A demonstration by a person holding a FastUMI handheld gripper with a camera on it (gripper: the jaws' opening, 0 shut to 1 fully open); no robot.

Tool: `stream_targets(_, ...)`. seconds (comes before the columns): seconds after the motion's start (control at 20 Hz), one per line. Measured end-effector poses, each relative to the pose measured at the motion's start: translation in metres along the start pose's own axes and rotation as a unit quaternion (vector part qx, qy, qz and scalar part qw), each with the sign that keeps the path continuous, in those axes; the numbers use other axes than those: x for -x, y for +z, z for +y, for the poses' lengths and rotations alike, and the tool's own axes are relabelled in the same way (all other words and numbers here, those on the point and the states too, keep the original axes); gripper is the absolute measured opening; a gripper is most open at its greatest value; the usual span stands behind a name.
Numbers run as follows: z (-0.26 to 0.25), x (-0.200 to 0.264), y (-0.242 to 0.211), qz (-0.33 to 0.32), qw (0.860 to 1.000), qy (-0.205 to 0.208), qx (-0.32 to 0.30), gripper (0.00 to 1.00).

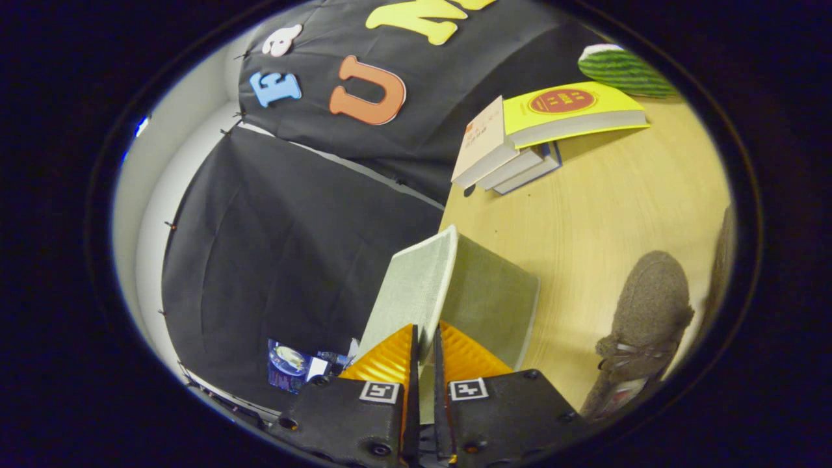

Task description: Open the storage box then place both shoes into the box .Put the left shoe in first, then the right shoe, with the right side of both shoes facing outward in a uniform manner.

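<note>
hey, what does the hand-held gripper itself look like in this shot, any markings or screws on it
The hand-held gripper has two dark, blocky housings side by side, each carrying a small square black-and-white tag on its top face. Round screw heads sit at the housing corners. Two ribbed, wedge-shaped fingers taper forward from the housings. No cables are visible.

We see a pale grey-green, fine-textured lid [416,286] pinched between the fingers of the gripper [424,344]. Off to their right lies a brown felt shoe [643,318] with a grey strap, on a light wood-grain table [604,201]. Beyond the fingers, a stack of books [520,140] shows a bright yellow cover with a red oval over beige and blue ones. Farther still sits a green-striped cushion [624,68] patterned like a watermelon.
</note>
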State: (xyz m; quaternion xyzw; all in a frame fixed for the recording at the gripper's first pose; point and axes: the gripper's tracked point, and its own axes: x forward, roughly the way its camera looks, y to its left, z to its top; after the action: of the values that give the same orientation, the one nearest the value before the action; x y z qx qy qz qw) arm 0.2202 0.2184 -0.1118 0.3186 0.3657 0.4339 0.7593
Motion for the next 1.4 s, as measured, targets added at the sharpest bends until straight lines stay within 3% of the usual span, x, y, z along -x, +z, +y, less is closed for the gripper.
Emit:
stream_targets(0.2,0.032,0.008,0.011,-0.025,1.0,-0.005,0.005,0.09)
stream_targets(0.5,0.095,0.005,0.021,-0.039,0.999,-0.004,0.015,0.09)
stream_targets(0.8,0.14,-0.017,0.013,-0.039,0.997,-0.044,0.042,0.09)
stream_targets(1.2,0.198,-0.054,0.016,-0.053,0.995,-0.08,0.03,0.08)
stream_targets(1.4,0.237,-0.082,0.013,-0.054,0.993,-0.077,0.066,0.1)
